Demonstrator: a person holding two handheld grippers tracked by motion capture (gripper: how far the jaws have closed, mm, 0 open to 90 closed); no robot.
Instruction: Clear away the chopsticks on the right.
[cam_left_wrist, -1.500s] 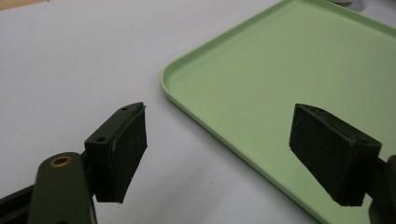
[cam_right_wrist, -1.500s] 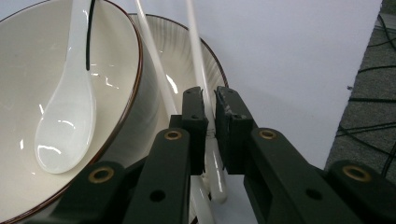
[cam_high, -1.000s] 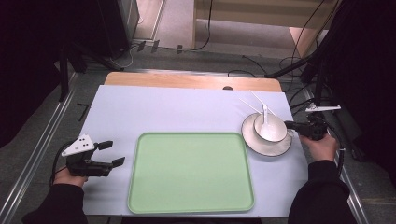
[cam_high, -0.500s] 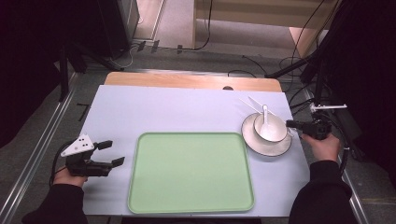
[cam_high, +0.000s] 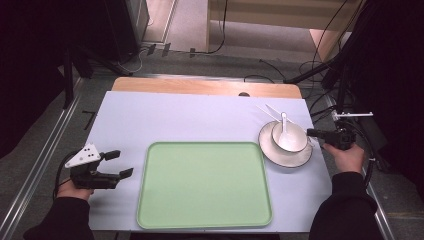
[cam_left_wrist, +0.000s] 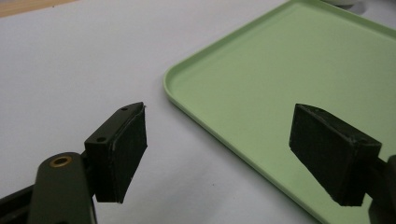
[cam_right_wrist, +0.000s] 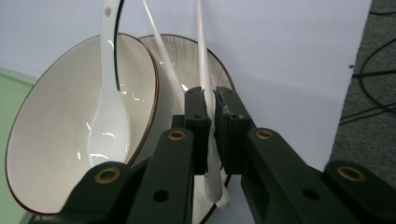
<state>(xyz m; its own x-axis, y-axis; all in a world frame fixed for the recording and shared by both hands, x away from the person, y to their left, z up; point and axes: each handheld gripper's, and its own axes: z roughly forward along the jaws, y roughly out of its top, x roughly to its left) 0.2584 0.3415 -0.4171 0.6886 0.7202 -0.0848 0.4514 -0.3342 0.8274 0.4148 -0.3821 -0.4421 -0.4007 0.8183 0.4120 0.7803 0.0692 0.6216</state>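
Note:
At the right of the table a white bowl (cam_high: 295, 142) with a dark rim sits on a white plate (cam_high: 285, 157), and a white spoon (cam_high: 285, 127) lies in the bowl. Two white chopsticks (cam_high: 267, 112) rest across the plate's far edge. My right gripper (cam_high: 312, 133) reaches in from the right at the plate's rim. Its own view shows the jaws (cam_right_wrist: 210, 95) shut on one chopstick (cam_right_wrist: 201, 46), with the second chopstick (cam_right_wrist: 161, 46) just left of it and the bowl (cam_right_wrist: 56, 121) and spoon (cam_right_wrist: 108, 116) beyond. My left gripper (cam_high: 117, 164) stands open and holds nothing, left of the green tray (cam_high: 205, 185).
The light green tray (cam_left_wrist: 289, 70) lies bare in the middle near the front edge. The table has a pale blue-white cover (cam_high: 175, 115) and a wooden strip (cam_high: 200, 86) along the far side. Cables (cam_high: 320, 100) trail on the floor at the right.
The right hand has edged very slightly to the right with its grip unchanged. The left hand has kept still.

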